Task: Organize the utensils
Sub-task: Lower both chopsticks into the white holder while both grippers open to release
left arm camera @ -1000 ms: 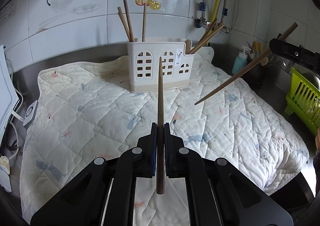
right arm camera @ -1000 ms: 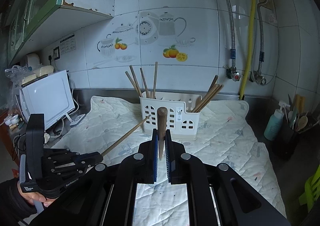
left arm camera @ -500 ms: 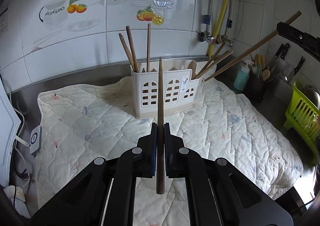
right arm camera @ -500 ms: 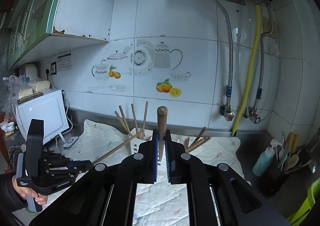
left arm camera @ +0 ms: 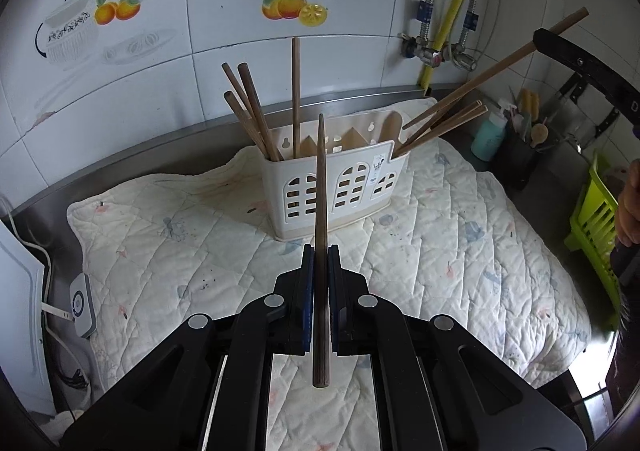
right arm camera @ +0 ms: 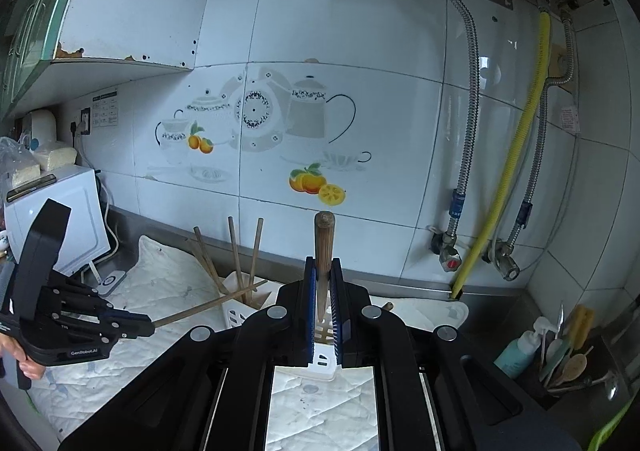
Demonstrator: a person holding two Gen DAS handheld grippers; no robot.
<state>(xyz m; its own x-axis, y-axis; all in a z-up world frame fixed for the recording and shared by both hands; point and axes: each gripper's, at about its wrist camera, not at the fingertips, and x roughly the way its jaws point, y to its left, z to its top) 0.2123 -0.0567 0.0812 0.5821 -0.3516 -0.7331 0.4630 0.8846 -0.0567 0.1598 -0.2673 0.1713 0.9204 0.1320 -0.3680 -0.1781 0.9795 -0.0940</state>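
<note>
Left hand-held gripper (left arm camera: 319, 283) clamping chopstick (left arm camera: 320, 211), right hand-held gripper (right arm camera: 322, 291) gripping another (tip hidden), caddy (left arm camera: 336, 187) partly hidden.

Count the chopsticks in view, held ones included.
8: four chopsticks in the holder's left end, at least two leaning from its right end, one each in the left gripper and right gripper. More may hide rightward.

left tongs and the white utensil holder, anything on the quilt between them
Nothing: in the left wrist view only bare quilted mat lies between the left tongs and the white utensil holder.
</note>
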